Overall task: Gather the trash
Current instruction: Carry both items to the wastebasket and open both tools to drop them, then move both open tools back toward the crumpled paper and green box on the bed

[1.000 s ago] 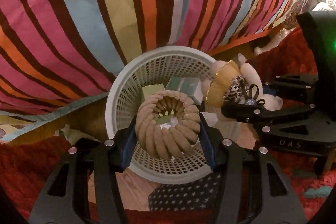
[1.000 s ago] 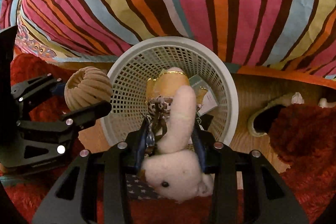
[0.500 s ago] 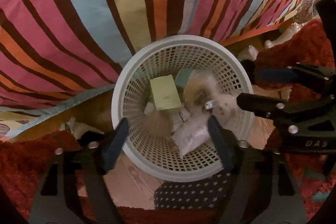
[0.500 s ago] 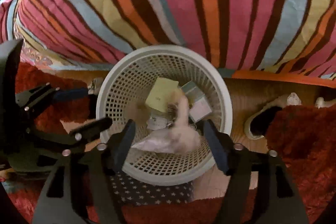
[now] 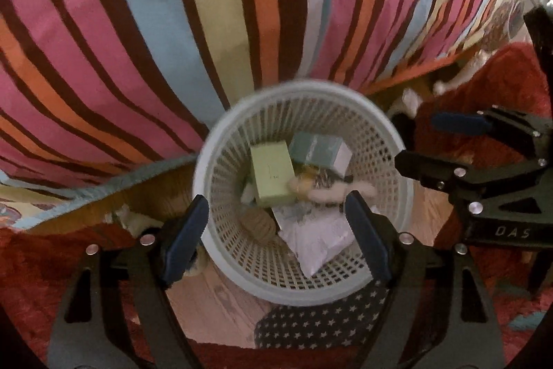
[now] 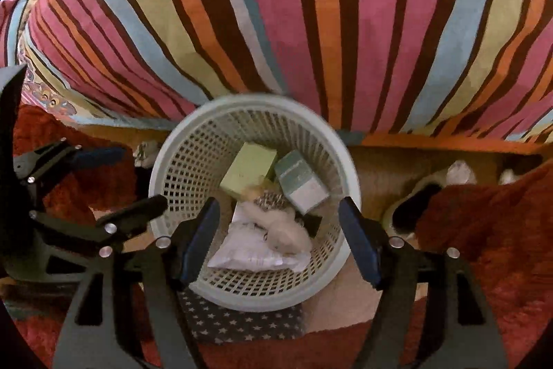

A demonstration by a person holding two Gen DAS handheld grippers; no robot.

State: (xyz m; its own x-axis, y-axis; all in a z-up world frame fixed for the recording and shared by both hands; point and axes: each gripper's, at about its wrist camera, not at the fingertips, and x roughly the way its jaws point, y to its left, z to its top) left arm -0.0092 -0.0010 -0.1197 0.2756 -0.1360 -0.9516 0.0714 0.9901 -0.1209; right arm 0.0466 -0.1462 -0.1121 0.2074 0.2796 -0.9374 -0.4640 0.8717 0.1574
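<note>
Your left gripper (image 5: 276,230) and right gripper (image 6: 280,239) both gape wide, holding nothing, above the basket (image 5: 221,140) where the plush (image 6: 287,230) lies.

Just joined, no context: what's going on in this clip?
Trash collection by a person with two handheld claws. Both the left claw and the right claw hang open and empty over a white mesh basket. Inside lie a plush toy, a ribbed tan ball, a green box, a teal box and a white packet.
</note>
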